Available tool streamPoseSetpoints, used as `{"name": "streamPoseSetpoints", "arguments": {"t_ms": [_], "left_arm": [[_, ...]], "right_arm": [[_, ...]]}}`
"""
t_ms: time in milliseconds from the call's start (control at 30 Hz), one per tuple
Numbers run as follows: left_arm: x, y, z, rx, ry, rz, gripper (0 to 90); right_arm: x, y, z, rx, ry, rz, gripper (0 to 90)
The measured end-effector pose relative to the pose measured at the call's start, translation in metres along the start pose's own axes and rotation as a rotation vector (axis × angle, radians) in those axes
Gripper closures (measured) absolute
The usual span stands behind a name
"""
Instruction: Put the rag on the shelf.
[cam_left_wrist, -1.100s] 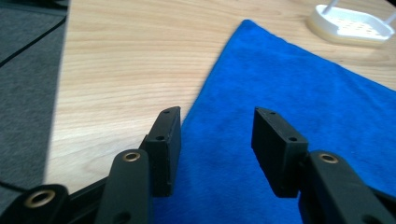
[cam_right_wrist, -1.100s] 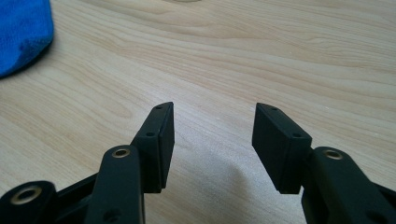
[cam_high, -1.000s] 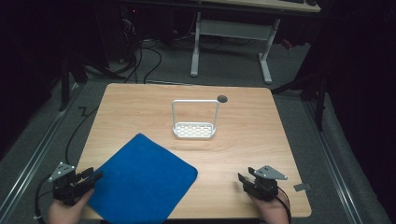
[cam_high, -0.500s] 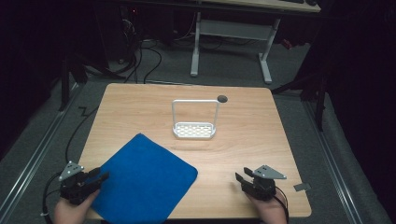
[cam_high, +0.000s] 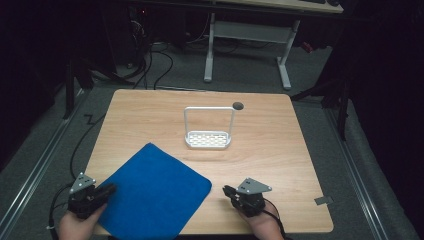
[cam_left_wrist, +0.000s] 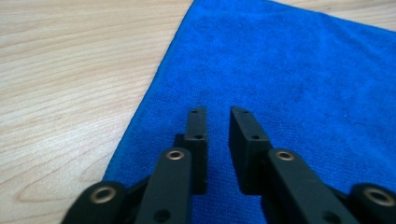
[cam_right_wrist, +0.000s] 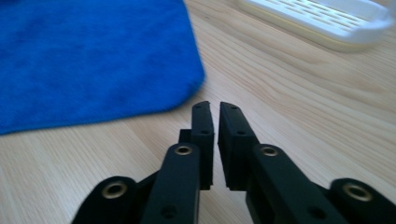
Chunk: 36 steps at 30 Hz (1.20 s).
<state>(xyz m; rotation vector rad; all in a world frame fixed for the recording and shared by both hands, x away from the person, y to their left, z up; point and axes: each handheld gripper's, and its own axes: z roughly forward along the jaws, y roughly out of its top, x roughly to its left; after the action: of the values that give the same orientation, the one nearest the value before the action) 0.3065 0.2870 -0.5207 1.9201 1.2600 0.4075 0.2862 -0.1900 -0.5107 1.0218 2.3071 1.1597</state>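
Note:
A blue cloth (cam_high: 155, 195) lies flat on the near left of the wooden table (cam_high: 280, 150). My left gripper (cam_high: 111, 188) rests at the cloth's left edge, its tips over the blue fabric (cam_left_wrist: 289, 70). The left gripper's (cam_left_wrist: 218, 112) jaws have just been closing to a narrow gap, and nothing is between them. My right gripper (cam_high: 226, 190) lies on bare wood just right of the cloth's near right corner (cam_right_wrist: 84, 56). The right gripper's (cam_right_wrist: 215, 105) jaws have just been closing and now stand together, empty.
A white perforated rack with a tall wire handle (cam_high: 208, 139) stands mid-table; its base (cam_right_wrist: 322, 18) lies ahead of the right gripper. A dark round hole (cam_high: 238, 105) is behind it. Beyond the far edge are desk legs and cables on a dark floor.
The right gripper has slid left toward the cloth's corner and its jaws have come together. The left gripper's jaws have narrowed; that hand has hardly moved.

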Motion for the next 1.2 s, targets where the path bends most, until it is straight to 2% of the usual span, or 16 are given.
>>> {"name": "streamPoseSetpoints", "arguments": {"t_ms": [33,67,100,233,367,433,500,600,833,867,900,933,967,1033,1100,1200], "left_arm": [[0.0,0.0,0.0,0.013,0.004,0.005,85.9],[0.0,0.0,0.0,0.013,0.004,0.005,88.2],[0.001,0.0,0.0,0.024,0.007,0.011,90.0],[0.002,-0.001,0.002,0.049,0.016,0.012,90.0],[0.002,-0.003,0.007,0.09,0.033,0.021,90.0],[0.002,-0.004,0.007,0.086,0.031,0.021,90.0],[0.003,-0.003,0.007,0.087,0.025,0.017,90.0],[0.002,-0.003,0.007,0.089,0.021,0.022,90.0],[-0.003,-0.002,0.01,0.091,-0.002,0.03,90.0],[-0.009,-0.002,0.012,0.095,-0.029,0.038,90.0],[-0.009,-0.002,0.012,0.095,-0.029,0.038,90.0],[-0.017,-0.001,0.015,0.102,-0.057,0.056,90.0],[-0.017,-0.001,0.015,0.102,-0.057,0.056,90.0],[-0.032,0.002,0.02,0.119,-0.097,0.098,90.0],[-0.039,0.003,0.022,0.124,-0.115,0.114,90.0],[-0.053,0.005,0.026,0.138,-0.154,0.152,90.0]], "right_arm": [[0.007,0.005,0.009,0.005,0.029,-0.008,90.0],[0.007,0.005,0.009,0.005,0.029,-0.008,90.0],[0.015,0.01,0.017,0.014,0.047,-0.033,90.0],[0.027,0.016,0.028,0.026,0.082,-0.06,90.0],[0.049,0.024,0.044,0.064,0.14,-0.121,90.0],[0.052,0.025,0.047,0.071,0.146,-0.132,90.0],[0.06,0.024,0.054,0.105,0.142,-0.174,90.0],[0.061,0.022,0.058,0.132,0.131,-0.183,90.0],[0.045,0.021,0.056,0.141,0.097,-0.142,90.0],[0.037,0.02,0.055,0.14,0.083,-0.126,90.0],[0.037,0.02,0.055,0.14,0.083,-0.126,90.0],[0.03,0.019,0.054,0.138,0.062,-0.118,90.0],[0.03,0.019,0.054,0.138,0.062,-0.118,90.0],[0.015,0.017,0.051,0.138,0.017,-0.085,90.0],[0.01,0.016,0.05,0.14,0.0,-0.082,90.0],[-0.01,0.012,0.045,0.139,-0.051,-0.035,90.0]]}}
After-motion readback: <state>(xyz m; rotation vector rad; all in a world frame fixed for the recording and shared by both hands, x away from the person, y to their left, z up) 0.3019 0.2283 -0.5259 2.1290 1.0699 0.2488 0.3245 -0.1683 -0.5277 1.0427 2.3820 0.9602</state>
